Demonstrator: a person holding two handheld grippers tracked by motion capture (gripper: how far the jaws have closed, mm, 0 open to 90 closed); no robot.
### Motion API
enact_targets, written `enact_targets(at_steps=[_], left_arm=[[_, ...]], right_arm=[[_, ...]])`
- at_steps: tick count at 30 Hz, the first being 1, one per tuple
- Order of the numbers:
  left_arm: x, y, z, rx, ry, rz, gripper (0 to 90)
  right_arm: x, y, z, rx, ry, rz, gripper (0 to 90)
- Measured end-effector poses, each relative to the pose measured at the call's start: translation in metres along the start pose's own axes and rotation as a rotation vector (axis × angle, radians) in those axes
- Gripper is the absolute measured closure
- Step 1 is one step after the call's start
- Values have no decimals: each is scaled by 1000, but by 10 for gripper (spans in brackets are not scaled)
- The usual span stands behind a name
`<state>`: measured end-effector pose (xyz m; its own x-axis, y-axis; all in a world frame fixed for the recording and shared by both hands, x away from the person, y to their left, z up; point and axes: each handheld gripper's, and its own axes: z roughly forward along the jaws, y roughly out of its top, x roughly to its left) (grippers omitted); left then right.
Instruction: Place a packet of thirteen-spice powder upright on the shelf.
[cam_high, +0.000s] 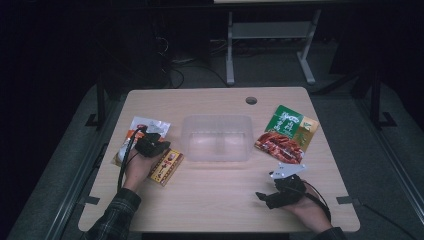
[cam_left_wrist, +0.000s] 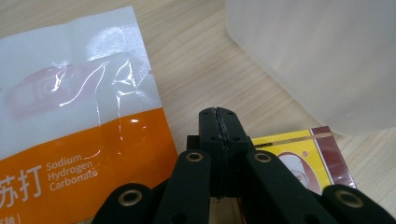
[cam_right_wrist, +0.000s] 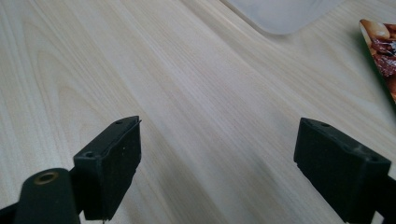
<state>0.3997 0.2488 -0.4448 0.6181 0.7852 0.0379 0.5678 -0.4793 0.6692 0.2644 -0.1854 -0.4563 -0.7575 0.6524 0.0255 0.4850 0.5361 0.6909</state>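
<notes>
Translucent plastic forms the tub (cam_high: 216, 137) at the middle of the wooden table (cam_high: 220, 200); its inside looks bare, though the milky walls and dim light make that hard to judge. In the left gripper view a corner of the tub (cam_left_wrist: 322, 60) rises ahead and to the right of the jaws, cut off by the frame.

The left gripper (cam_high: 151, 145) is clenched, its two jaws pressed flat together with nothing between them (cam_left_wrist: 218, 140). It sits between two packs: the orange-and-white sodium hydrogen carbonate pouch (cam_left_wrist: 74, 126) just to the left of the jaws, and the yellow-and-red carton (cam_left_wrist: 313, 156) just to their right, partly hidden behind the gripper's linkage. From above, the pouch (cam_high: 145, 127) is largely covered by the hand and the gripper, and the carton (cam_high: 167, 167) lies beside the hand.

The right gripper (cam_high: 280, 192) is released, jaws spread wide over bare wood (cam_right_wrist: 217, 158). The green snack packet (cam_high: 287, 132) lies beyond it, right of the tub; its print is too small to read, and one edge (cam_right_wrist: 380, 51) enters the right gripper view.
</notes>
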Motion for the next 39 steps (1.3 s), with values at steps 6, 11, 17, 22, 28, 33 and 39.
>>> enact_targets(at_steps=[6, 11, 17, 22, 28, 33, 39], left_arm=[[0, -2, 2, 11, -26, 2, 897], [-5, -1, 6, 20, -38, 21, 897], [-8, -1, 8, 24, -66, 22, 897], [-12, -1, 9, 41, -97, 38, 897], [-21, 0, 8, 75, -136, 79, 897], [-26, -2, 6, 89, -167, 78, 897], [-35, -6, 0, 102, -216, 82, 897]], right_arm=[[0, 0, 0, -3, 3, 7, 144], [0, 0, 0, -4, 6, 5, 144], [0, 0, 0, -5, 5, 8, 144], [0, 0, 0, -5, 3, 7, 144], [0, 0, -1, -4, 5, 6, 144], [0, 0, -1, -4, 4, 6, 144], [0, 0, -1, -5, 4, 6, 144]])
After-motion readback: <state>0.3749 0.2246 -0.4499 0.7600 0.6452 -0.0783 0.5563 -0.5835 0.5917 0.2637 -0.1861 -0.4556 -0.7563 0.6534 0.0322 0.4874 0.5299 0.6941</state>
